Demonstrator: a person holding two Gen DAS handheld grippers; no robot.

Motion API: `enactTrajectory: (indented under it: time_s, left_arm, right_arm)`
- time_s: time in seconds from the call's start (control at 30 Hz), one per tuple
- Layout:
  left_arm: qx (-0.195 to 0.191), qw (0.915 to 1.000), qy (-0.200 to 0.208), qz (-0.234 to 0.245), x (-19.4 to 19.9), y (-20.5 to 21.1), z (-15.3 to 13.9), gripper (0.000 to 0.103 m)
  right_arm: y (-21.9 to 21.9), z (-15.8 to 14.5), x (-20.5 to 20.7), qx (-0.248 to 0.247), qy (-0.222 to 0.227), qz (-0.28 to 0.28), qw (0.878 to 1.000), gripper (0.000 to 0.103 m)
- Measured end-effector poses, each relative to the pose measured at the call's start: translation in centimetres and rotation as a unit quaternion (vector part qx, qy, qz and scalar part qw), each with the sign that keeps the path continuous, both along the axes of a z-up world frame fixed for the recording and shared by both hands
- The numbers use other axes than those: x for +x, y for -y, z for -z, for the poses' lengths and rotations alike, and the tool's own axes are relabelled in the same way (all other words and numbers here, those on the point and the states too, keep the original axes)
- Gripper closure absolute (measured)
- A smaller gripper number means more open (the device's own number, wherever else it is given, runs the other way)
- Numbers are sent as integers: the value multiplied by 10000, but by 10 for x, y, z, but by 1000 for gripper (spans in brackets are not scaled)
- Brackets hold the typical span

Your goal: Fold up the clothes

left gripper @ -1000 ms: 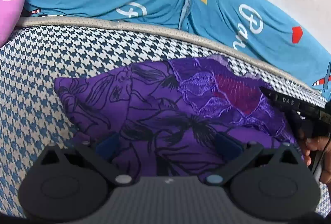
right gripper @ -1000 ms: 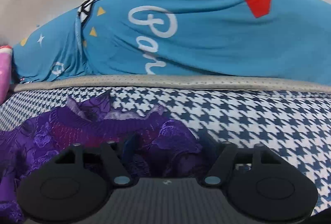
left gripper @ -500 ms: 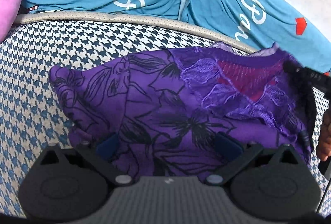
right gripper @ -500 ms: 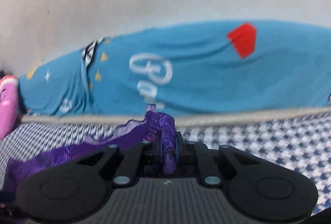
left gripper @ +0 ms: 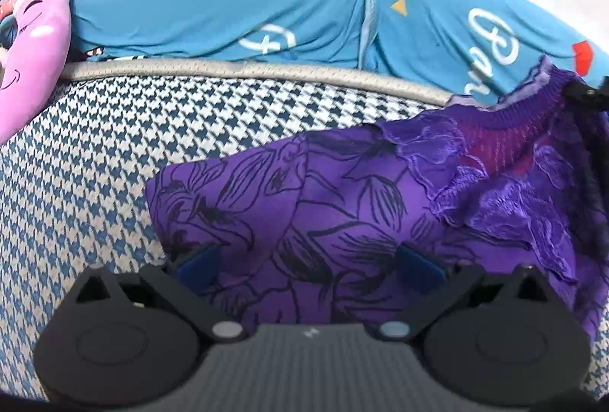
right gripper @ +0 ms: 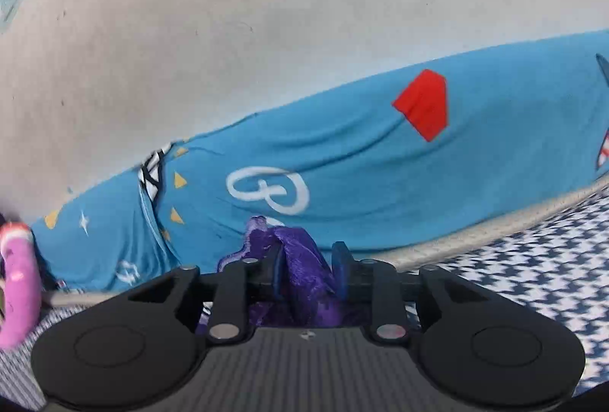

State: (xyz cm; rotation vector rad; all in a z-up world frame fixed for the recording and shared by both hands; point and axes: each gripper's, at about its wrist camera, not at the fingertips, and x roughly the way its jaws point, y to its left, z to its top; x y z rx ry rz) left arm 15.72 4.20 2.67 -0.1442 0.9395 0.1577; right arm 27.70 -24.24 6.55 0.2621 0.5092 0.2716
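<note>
Gripping a bunched edge of the purple garment (right gripper: 304,271), the right gripper (right gripper: 307,269) sat lower centre of the right wrist view, fingers nearly together w/ fabric pinched between the blue pads (right gripper: 340,269). In the left wrist view, the garment (left gripper: 342,214) spread across centre & right of frame on the houndstooth mattress (left gripper: 114,145), lace section at right raised toward the upper right. The left gripper (left gripper: 310,265) stood spread wide, pads apart, cloth lying between them, not clamped. Blue printed bedding (left gripper: 266,4) ran along the top; pink plush (left gripper: 34,42) at upper left.
</note>
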Motion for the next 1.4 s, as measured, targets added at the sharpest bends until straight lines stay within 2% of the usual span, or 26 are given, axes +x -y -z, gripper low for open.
enactTrajectory:
  time_s: [0.17,0.3,0.47,0.63,0.93,1.17,1.3,1.33,1.37,1.4]
  left_arm:
    - [-48,9999,103,-30,-1,0,-7,0]
    - [-235,9992,304,104,-9,2,-20,0]
    - [-662,9945,449,680,-23,11,-35,0]
    - [-809,9863,618,1296,-38,27,-47,0]
    - [-401,9817,550,1776,-56,47,-40,0]
    - [185,9768,384,2100,-64,54,-29,0]
    - [298,9759,185,2154,-63,51,-20,0]
    - [305,9771,155,2102,-62,50,-19,0]
    - [301,9788,137,2020,-60,48,-19,0]
    - [274,9807,133,1930,-58,45,-19,1]
  right_arm:
    - [18,-9,-21,-187,-70,85,9998,74]
    - [37,-17,-43,-241,-236,237,9991,68]
    - [48,-11,-72,-217,-670,375,9968,61]
    - [51,8,-105,-275,-1203,448,9913,60]
    - [44,31,-135,18,-1731,154,9848,52]
    - [36,57,-126,425,-2228,55,9739,50]
    - [31,69,-118,652,-2384,69,9690,50]
    - [30,70,-117,671,-2348,78,9697,51]
    - [29,72,-116,690,-2313,88,9704,57]
    - [27,73,-115,705,-2264,80,9714,68]
